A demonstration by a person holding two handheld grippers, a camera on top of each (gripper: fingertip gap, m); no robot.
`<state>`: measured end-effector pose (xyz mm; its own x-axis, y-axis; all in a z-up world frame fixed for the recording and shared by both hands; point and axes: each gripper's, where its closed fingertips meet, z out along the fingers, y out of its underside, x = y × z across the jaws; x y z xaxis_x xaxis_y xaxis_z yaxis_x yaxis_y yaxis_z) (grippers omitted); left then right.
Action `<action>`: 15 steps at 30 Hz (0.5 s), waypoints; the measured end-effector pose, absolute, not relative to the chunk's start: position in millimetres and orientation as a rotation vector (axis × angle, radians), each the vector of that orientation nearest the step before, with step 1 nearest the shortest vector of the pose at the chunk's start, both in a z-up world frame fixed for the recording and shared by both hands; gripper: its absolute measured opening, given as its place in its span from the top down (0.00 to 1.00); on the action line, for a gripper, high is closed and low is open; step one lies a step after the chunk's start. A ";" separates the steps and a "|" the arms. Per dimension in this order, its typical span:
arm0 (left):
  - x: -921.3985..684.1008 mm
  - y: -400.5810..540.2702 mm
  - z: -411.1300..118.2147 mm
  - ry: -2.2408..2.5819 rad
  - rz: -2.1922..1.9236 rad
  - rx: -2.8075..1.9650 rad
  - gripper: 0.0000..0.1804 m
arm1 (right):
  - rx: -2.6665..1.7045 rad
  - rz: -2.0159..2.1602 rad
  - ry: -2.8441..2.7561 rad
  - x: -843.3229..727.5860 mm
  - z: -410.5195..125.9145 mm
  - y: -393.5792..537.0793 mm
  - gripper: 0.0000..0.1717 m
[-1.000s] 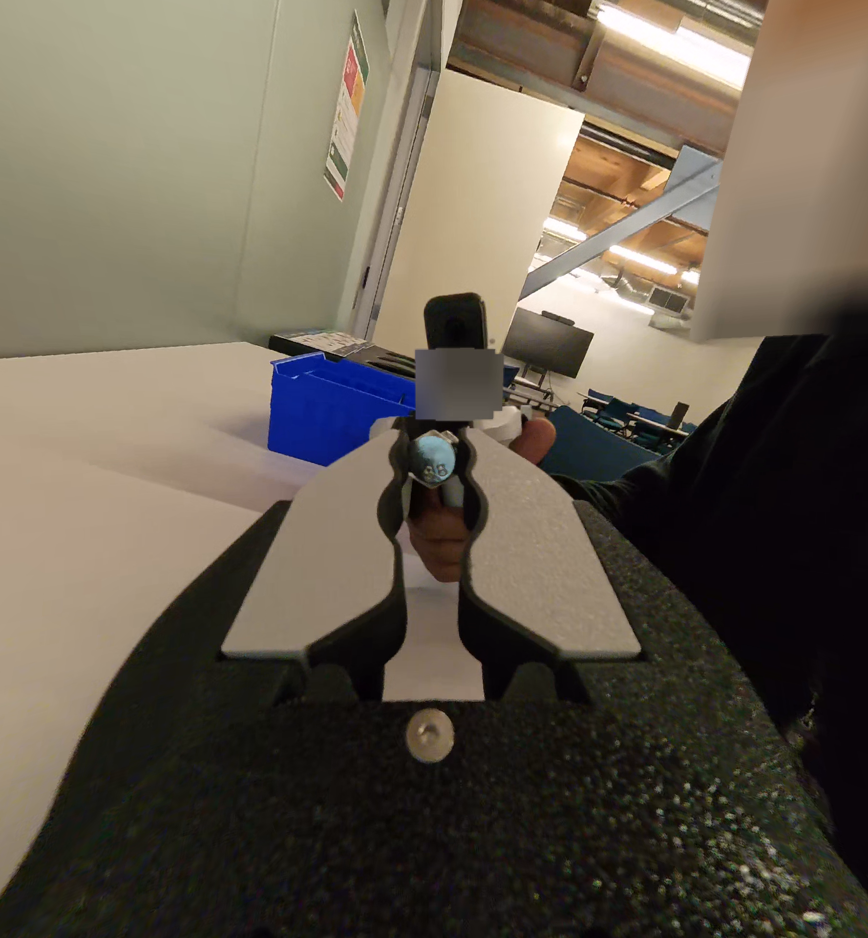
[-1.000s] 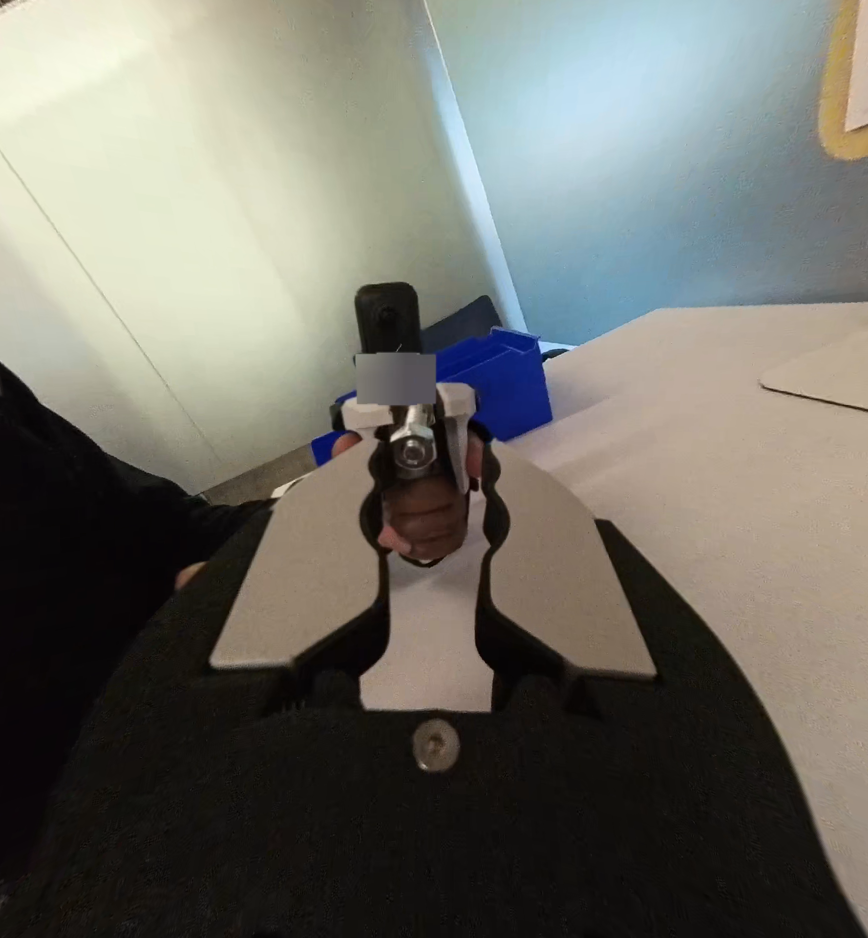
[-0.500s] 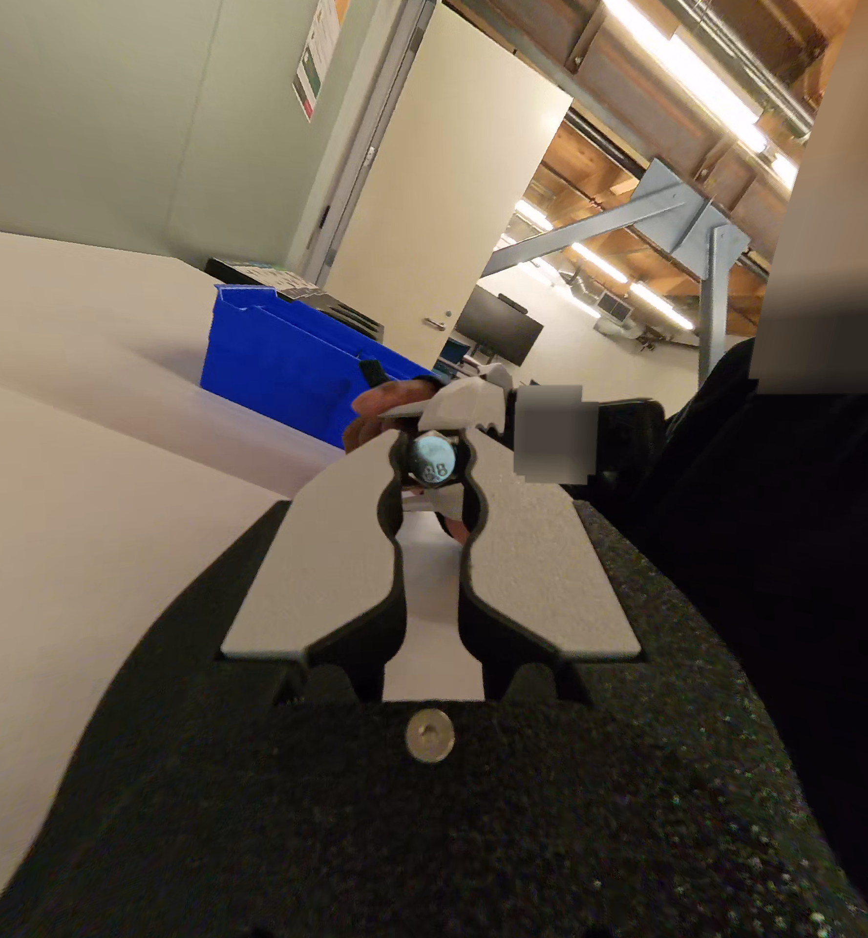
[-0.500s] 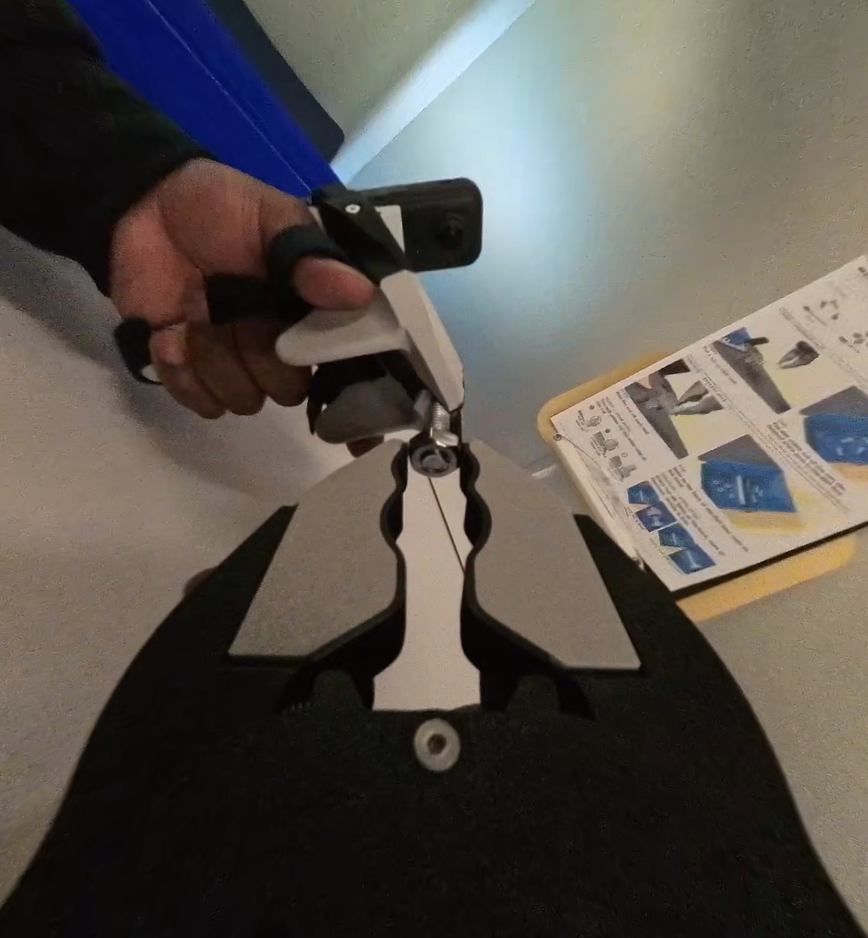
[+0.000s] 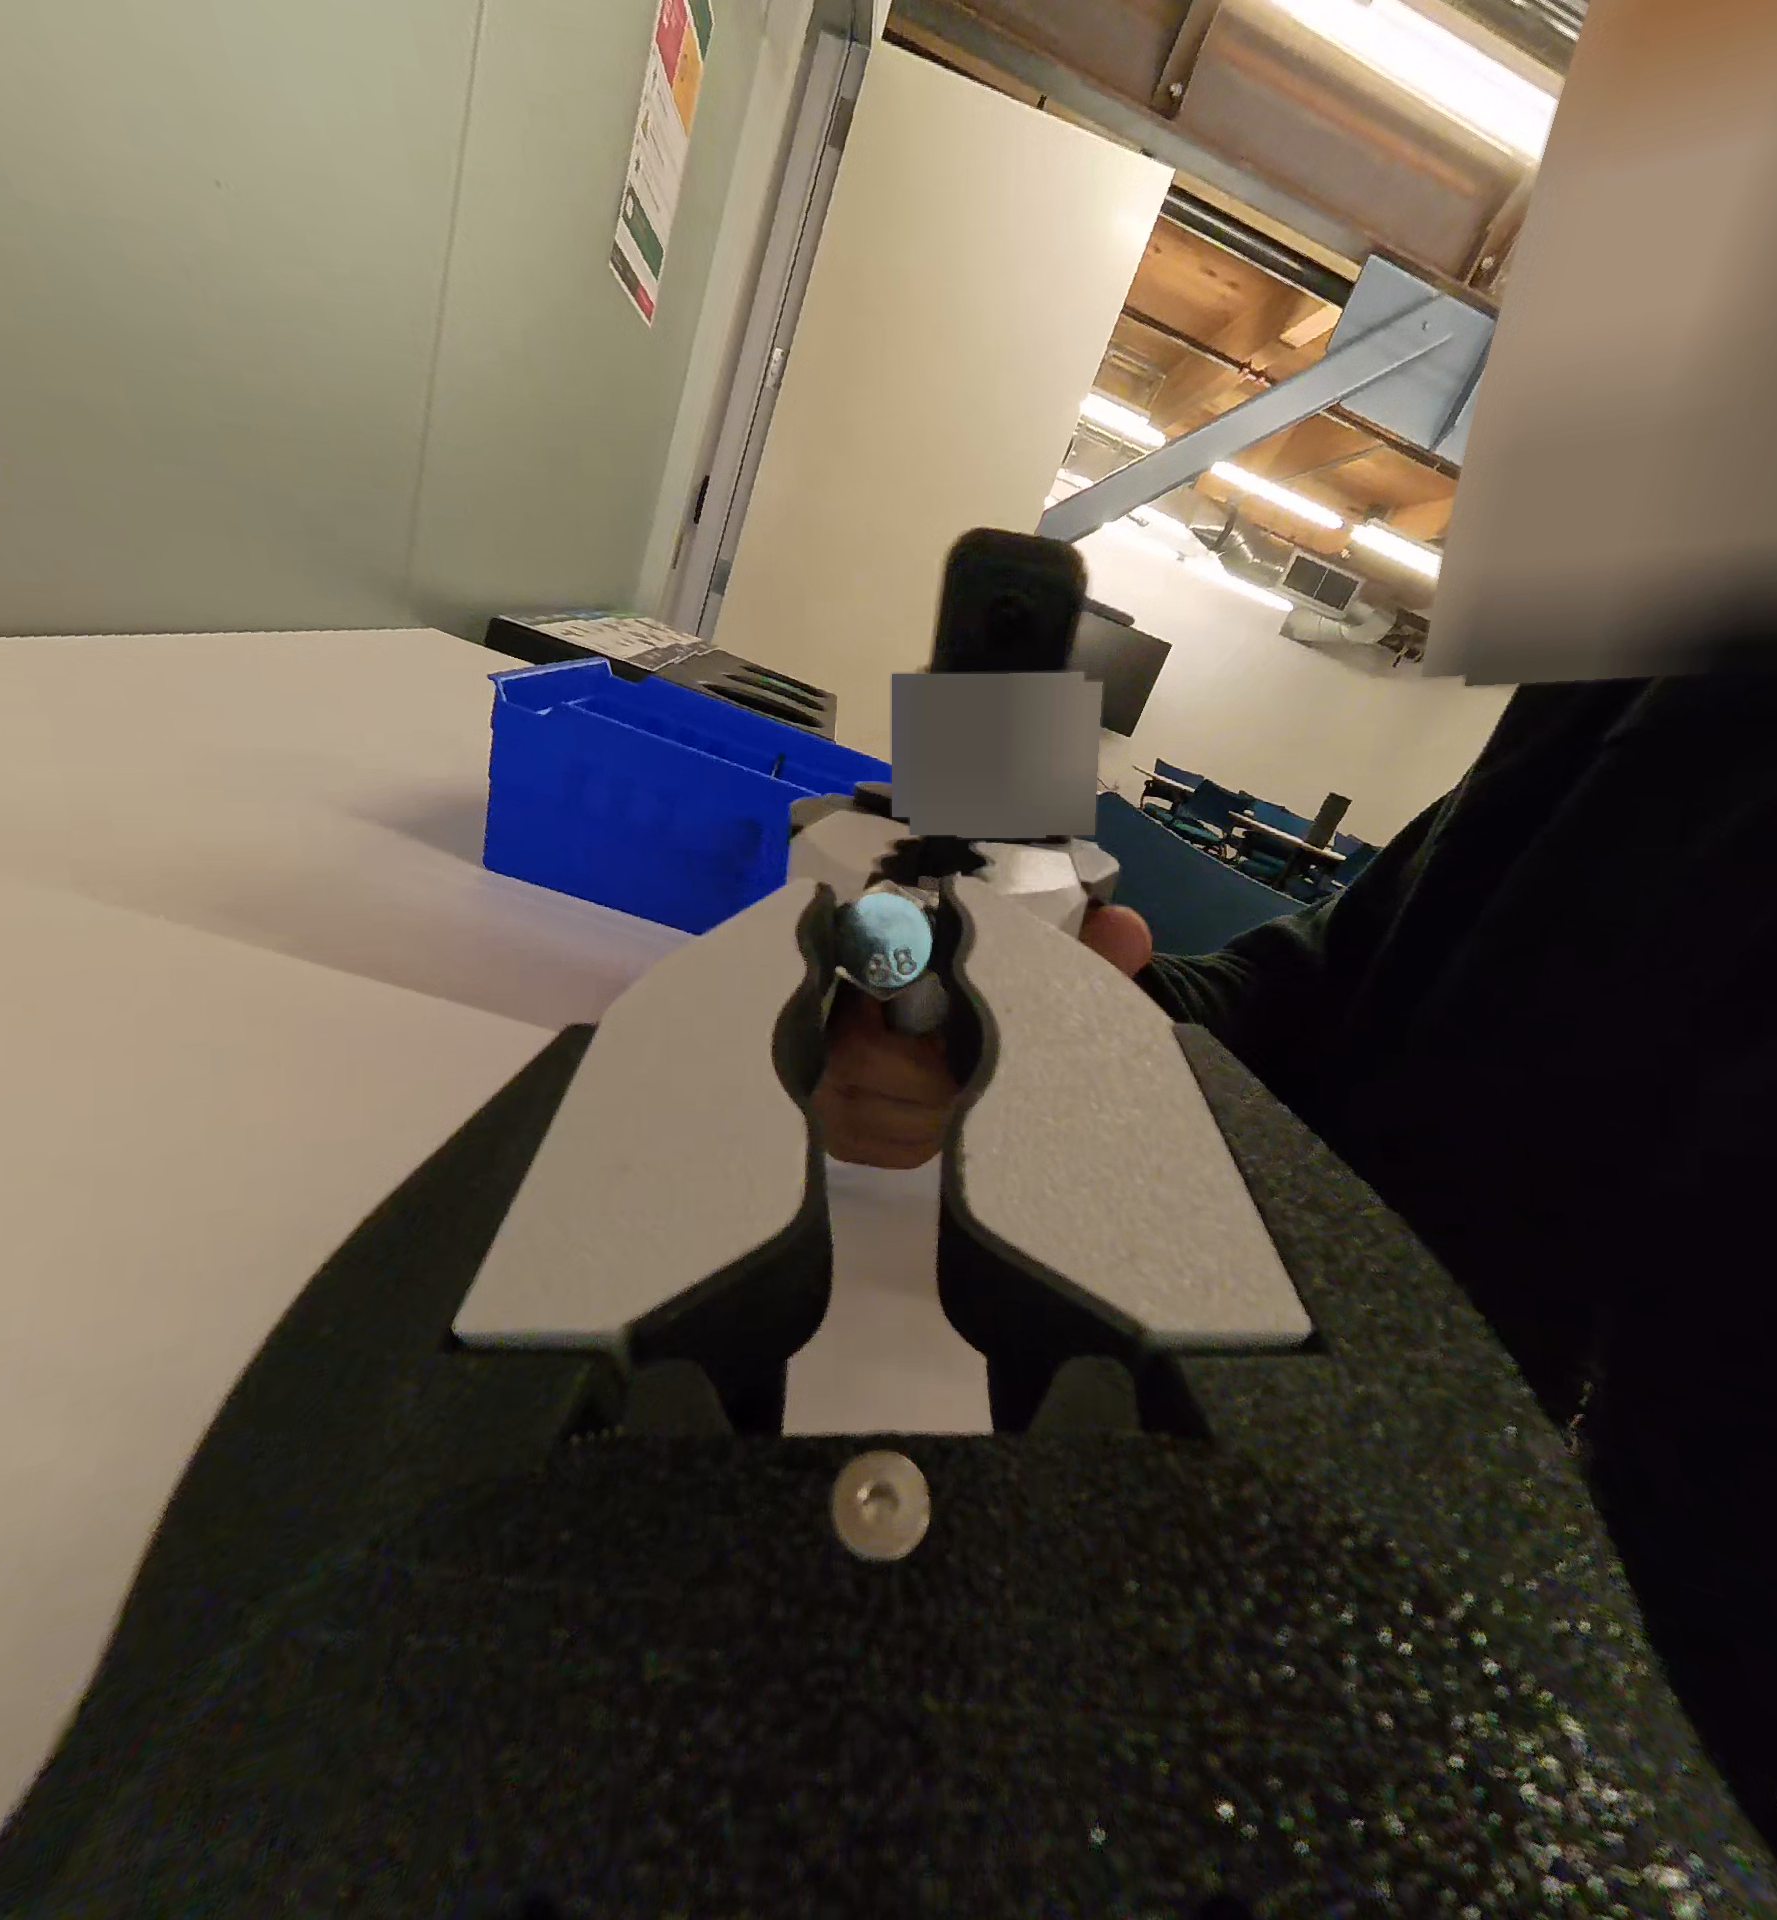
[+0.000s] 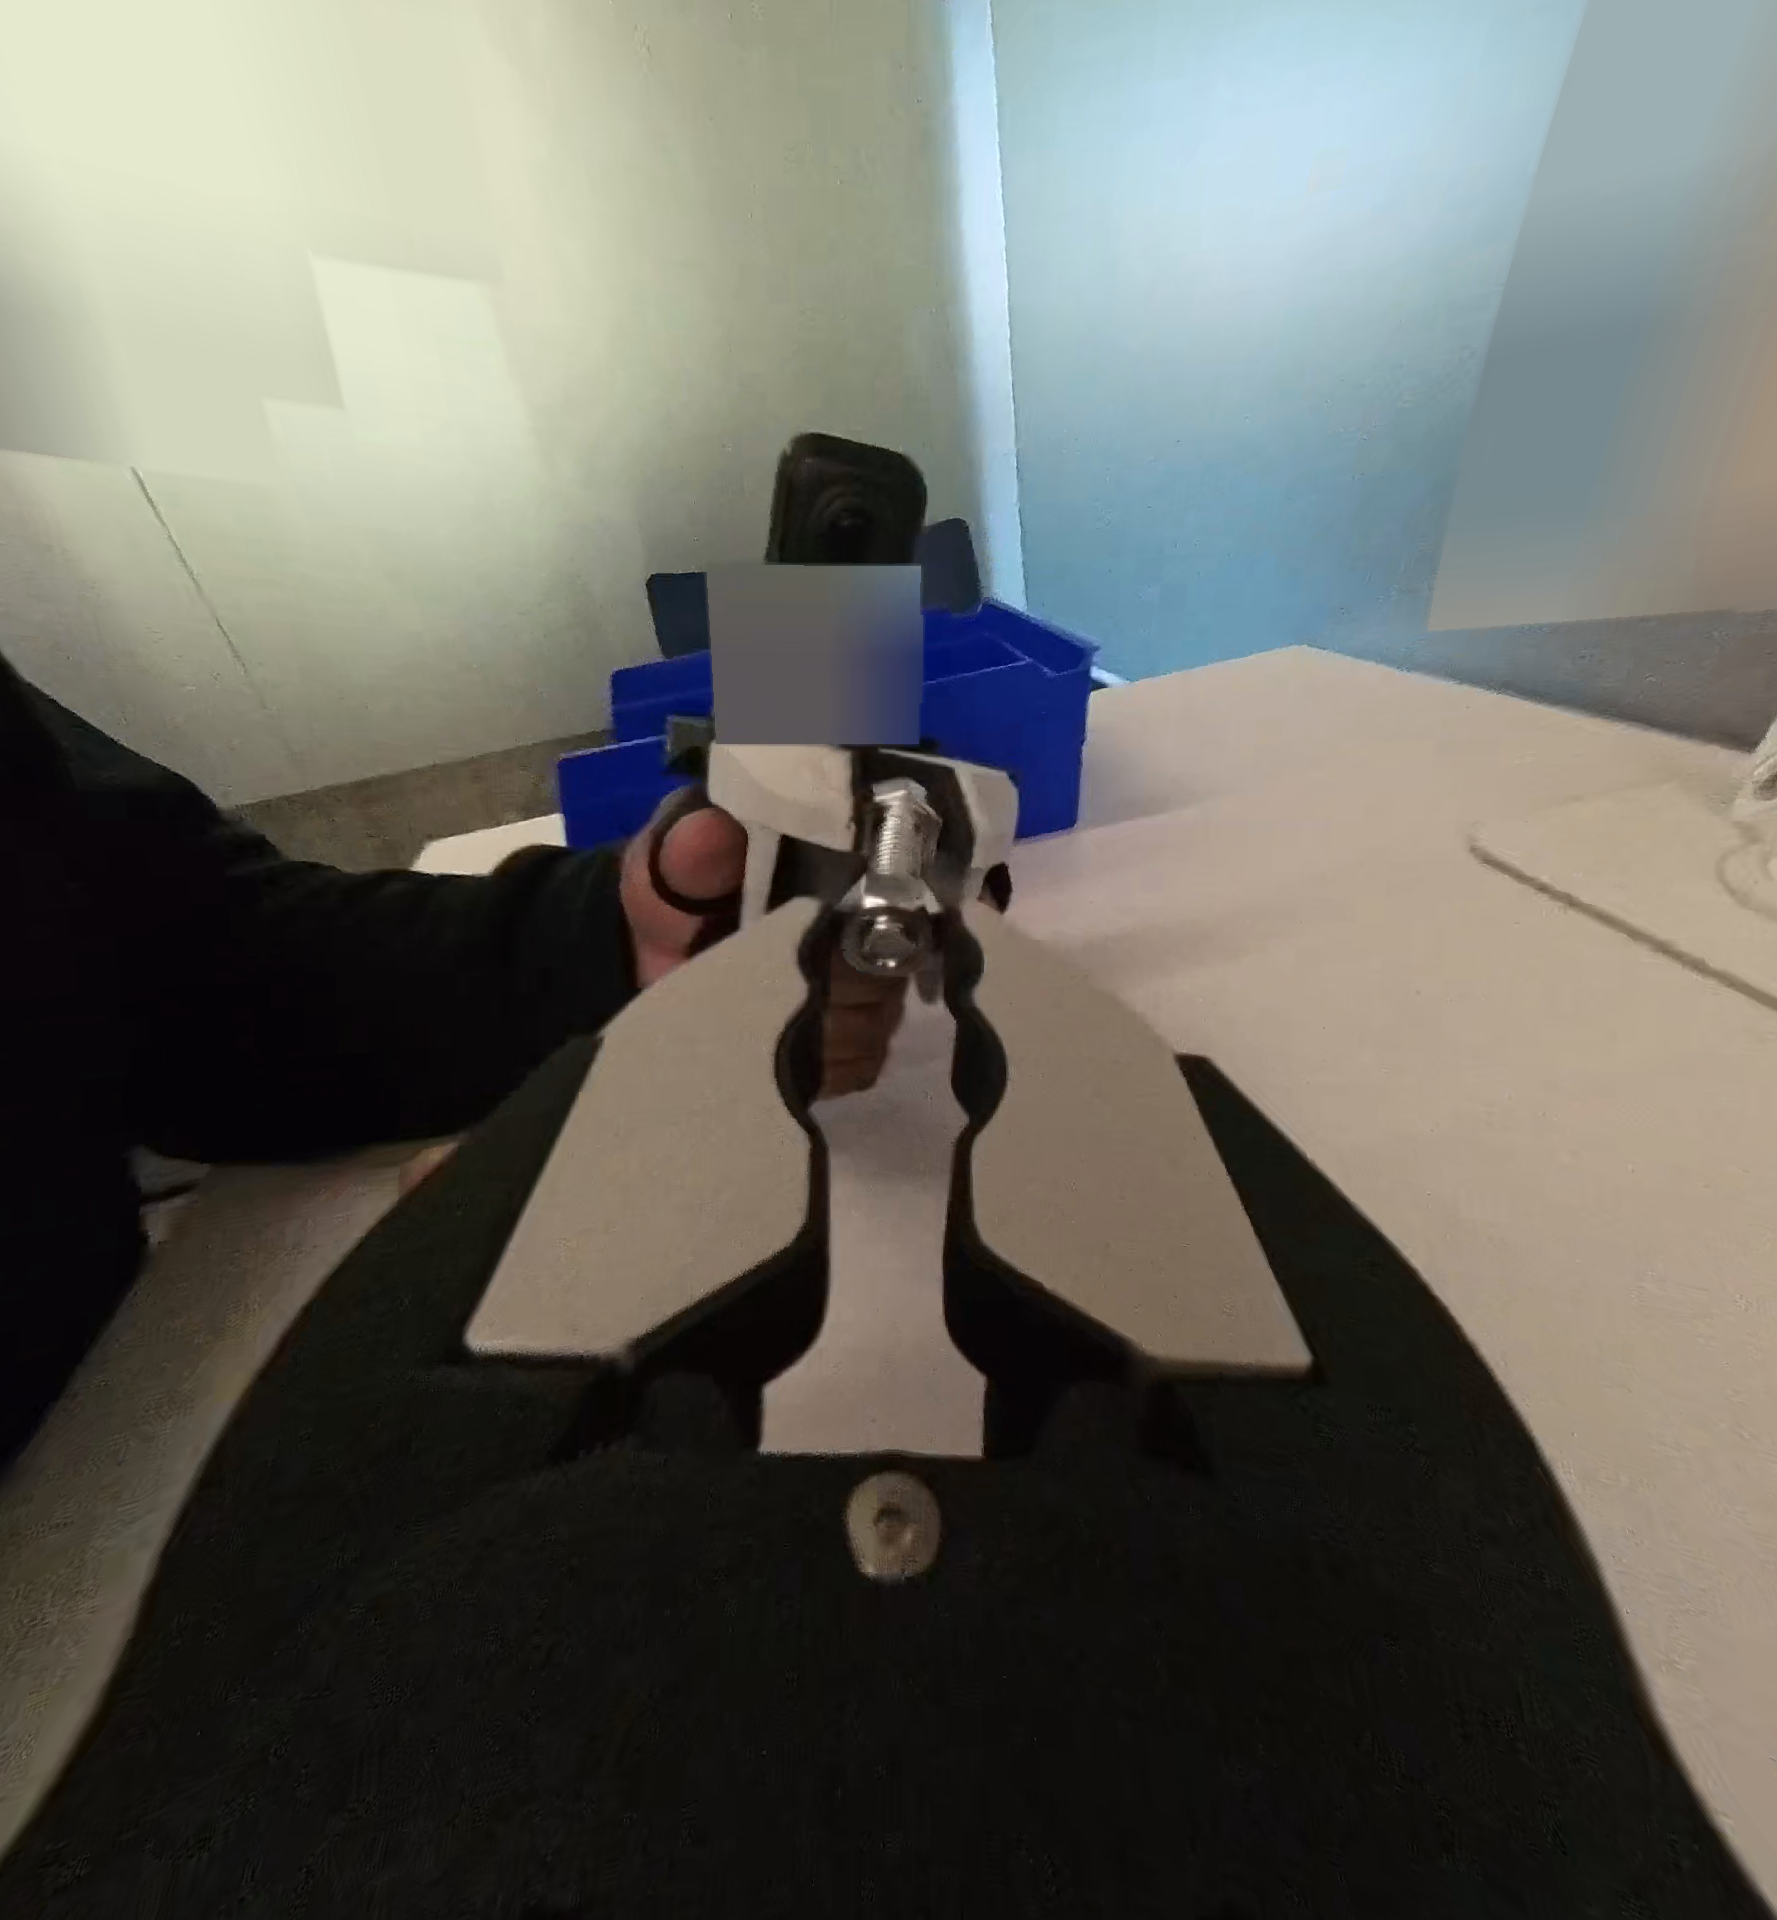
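The left gripper [image 5: 884, 961] had its two fingers clamped on the head of a steel bolt [image 5: 886, 951], the pads pressing it from either side, the head's round face pale blue and turned toward the wrist. Facing it end to end, the right gripper [image 6: 889, 940] had closed narrowly on a silver hex nut [image 6: 886, 940] sitting on the bolt's threaded shank [image 6: 894, 831], which ran away from the nut to the left gripper's fingers; so the two tools met tip to tip, held in the air above the desk [image 5: 188, 1039] with bolt and nut between them. Each tool was carried by a hand: the one on the right gripper [image 5: 879, 1091] showed below the bolt, and the one on the left gripper [image 6: 681, 883] had a black loop round a finger and a dark sleeve [image 6: 240, 935] behind it. A small black camera [image 5: 1009, 613] stood on top of the right gripper. Farther out, a blue bin [image 5: 645, 810] sat at the desk's far edge, with a black tray of printed sheets [image 5: 655, 655] just behind it. Toward the desk's right side lay a flat pale mat [image 6: 1694, 935].
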<state>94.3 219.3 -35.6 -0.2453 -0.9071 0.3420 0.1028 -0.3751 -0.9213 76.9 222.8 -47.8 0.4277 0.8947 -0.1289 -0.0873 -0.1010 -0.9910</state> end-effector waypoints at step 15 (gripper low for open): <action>90.5 225.1 -32.0 1.002 -1.776 -1.243 0.90 | -1.255 0.517 -0.894 84.2 -36.9 225.3 0.74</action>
<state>90.5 225.1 -32.0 -0.2606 -0.8864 0.3825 0.1310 -0.4250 -0.8956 84.2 225.3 -36.9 0.5741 0.7655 0.2905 0.1301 0.2650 -0.9554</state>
